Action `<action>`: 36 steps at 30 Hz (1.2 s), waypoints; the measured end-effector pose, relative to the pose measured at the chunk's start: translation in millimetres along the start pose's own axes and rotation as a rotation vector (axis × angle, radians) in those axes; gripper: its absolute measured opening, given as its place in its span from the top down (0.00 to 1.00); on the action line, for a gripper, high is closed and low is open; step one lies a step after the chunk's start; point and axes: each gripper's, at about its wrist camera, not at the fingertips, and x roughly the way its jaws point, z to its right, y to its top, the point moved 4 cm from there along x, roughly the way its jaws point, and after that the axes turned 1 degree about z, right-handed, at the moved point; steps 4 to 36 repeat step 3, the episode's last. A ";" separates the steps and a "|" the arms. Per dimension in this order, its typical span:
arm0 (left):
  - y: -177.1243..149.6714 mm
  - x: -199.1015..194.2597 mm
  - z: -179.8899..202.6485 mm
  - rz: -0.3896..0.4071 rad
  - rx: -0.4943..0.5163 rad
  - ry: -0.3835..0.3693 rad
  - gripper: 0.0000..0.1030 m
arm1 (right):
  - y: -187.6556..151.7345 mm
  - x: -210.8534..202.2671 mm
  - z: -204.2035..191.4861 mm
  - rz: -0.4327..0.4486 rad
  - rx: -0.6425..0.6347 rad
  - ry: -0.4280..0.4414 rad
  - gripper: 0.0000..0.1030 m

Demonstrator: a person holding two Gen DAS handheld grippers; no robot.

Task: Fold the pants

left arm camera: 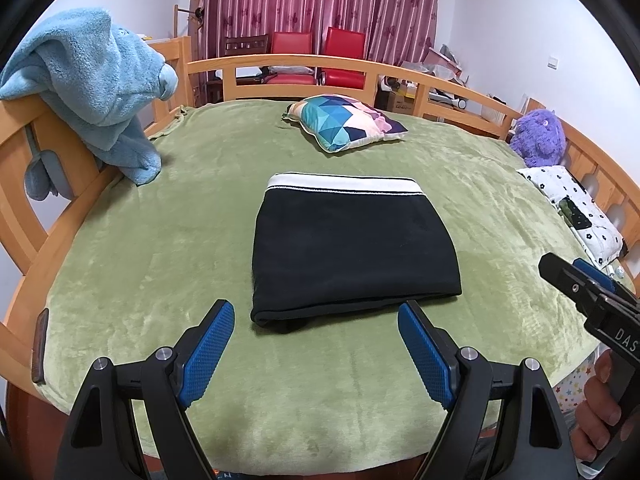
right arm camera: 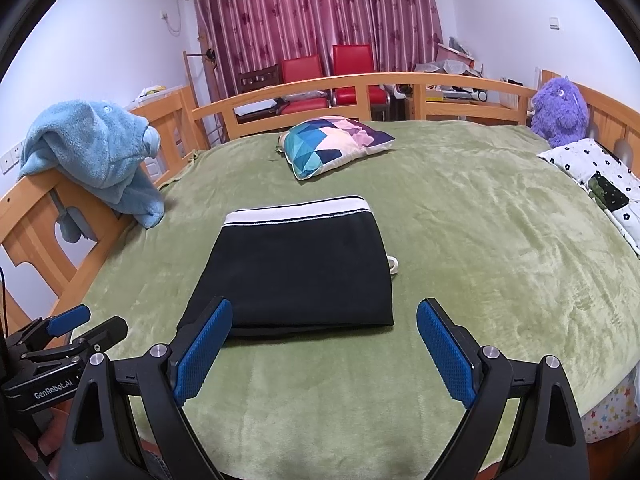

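The black pants (left arm camera: pixel 352 252) lie folded into a neat block in the middle of the green blanket (left arm camera: pixel 200 220) on the bed, with the white waistband (left arm camera: pixel 344 183) at the far end. A small white loop (right arm camera: pixel 394 266) pokes out at their right side. The left gripper (left arm camera: pixel 316 350) hangs just in front of the pants with its blue pads (left arm camera: pixel 210 350) wide apart, holding nothing and touching nothing. The right gripper (right arm camera: pixel 324 350) is also wide apart and holds nothing; its left pad covers the near left corner of the pants in its own view. The side of the left gripper reads "GenRobot.AI" (right arm camera: pixel 52 391). The right gripper's side shows "DAS" (left arm camera: pixel 624 340). Farther back sit a colorful triangle pillow (left arm camera: pixel 346 122), a blue fuzzy towel (left arm camera: pixel 92 80) on the wooden rail, and a purple plush toy (left arm camera: pixel 538 134).
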 end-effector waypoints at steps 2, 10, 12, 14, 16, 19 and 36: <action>0.1 -1.5 0.1 0.004 0.003 -0.006 0.19 | 0.0 -0.3 -0.2 0.003 -0.002 0.006 0.10; 0.0 -2.1 0.3 0.007 0.004 -0.009 0.19 | 0.1 -0.2 -0.3 0.004 -0.003 0.003 0.10; 0.0 -2.1 0.3 0.007 0.004 -0.009 0.19 | 0.1 -0.2 -0.3 0.004 -0.003 0.003 0.10; 0.0 -2.1 0.3 0.007 0.004 -0.009 0.19 | 0.1 -0.2 -0.3 0.004 -0.003 0.003 0.10; 0.0 -2.1 0.3 0.007 0.004 -0.009 0.19 | 0.1 -0.2 -0.3 0.004 -0.003 0.003 0.10; 0.0 -2.1 0.3 0.007 0.004 -0.009 0.19 | 0.1 -0.2 -0.3 0.004 -0.003 0.003 0.10; 0.0 -2.1 0.3 0.007 0.004 -0.009 0.19 | 0.1 -0.2 -0.3 0.004 -0.003 0.003 0.10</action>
